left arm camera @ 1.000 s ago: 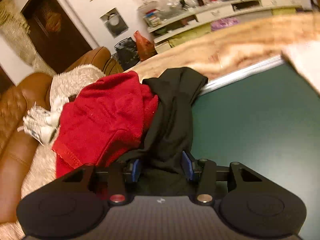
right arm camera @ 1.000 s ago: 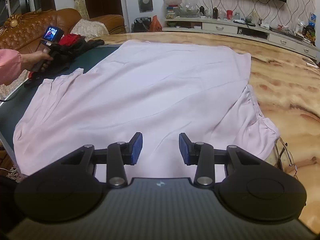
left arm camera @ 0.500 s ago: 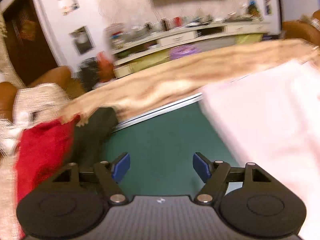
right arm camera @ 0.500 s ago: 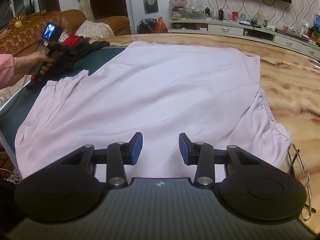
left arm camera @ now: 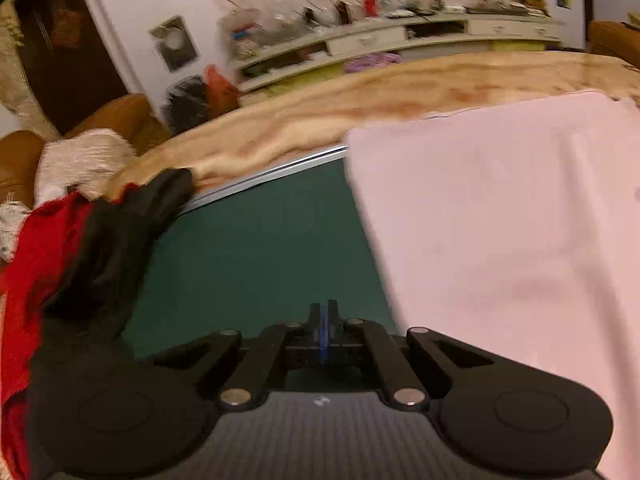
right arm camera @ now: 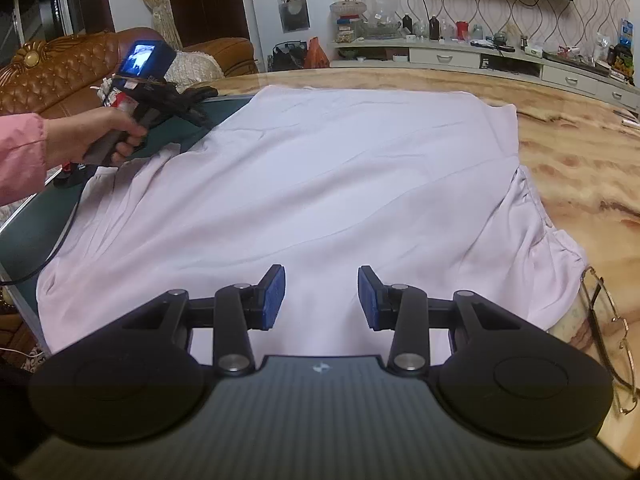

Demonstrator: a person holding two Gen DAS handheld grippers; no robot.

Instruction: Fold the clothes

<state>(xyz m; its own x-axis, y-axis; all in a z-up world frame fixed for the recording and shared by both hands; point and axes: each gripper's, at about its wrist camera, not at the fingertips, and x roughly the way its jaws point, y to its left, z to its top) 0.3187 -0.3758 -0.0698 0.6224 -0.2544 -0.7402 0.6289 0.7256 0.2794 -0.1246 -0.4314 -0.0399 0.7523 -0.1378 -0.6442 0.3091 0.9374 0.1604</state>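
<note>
At the far left of the left wrist view we see a red garment (left arm camera: pixel 28 280) heaped at the table's edge, with a black garment (left arm camera: pixel 116 248) draped over its right side and onto the green mat (left arm camera: pixel 256 248). Our left gripper (left arm camera: pixel 324 322) sits over the bare mat just right of that heap, its blue pads pressed together with nothing between them. To its right lies the pale pink garment (left arm camera: pixel 500 240), its left edge running along the mat and its far edge reaching the marble-patterned tabletop (left arm camera: pixel 360 92).

From the right wrist view, the left hand (right arm camera: pixel 100 136) comes in from the left in a pink sleeve, fist wrapped around the left tool's handle, holding it low and angled in over the mat toward the pink garment's (right arm camera: pixel 320 184) near-left sleeve; its small screen (right arm camera: pixel 138 60) glows above the hand. The garment is spread flat and wide across the middle of the table, lightly wrinkled, one sleeve on the left and one bunched on the right. Our right gripper (right arm camera: pixel 322 296) hovers above the garment's near hem, fingers parted wide and holding nothing. At the far right, wire-framed eyeglasses (right arm camera: pixel 612 332) lie on the tabletop just beside the right sleeve.
</note>
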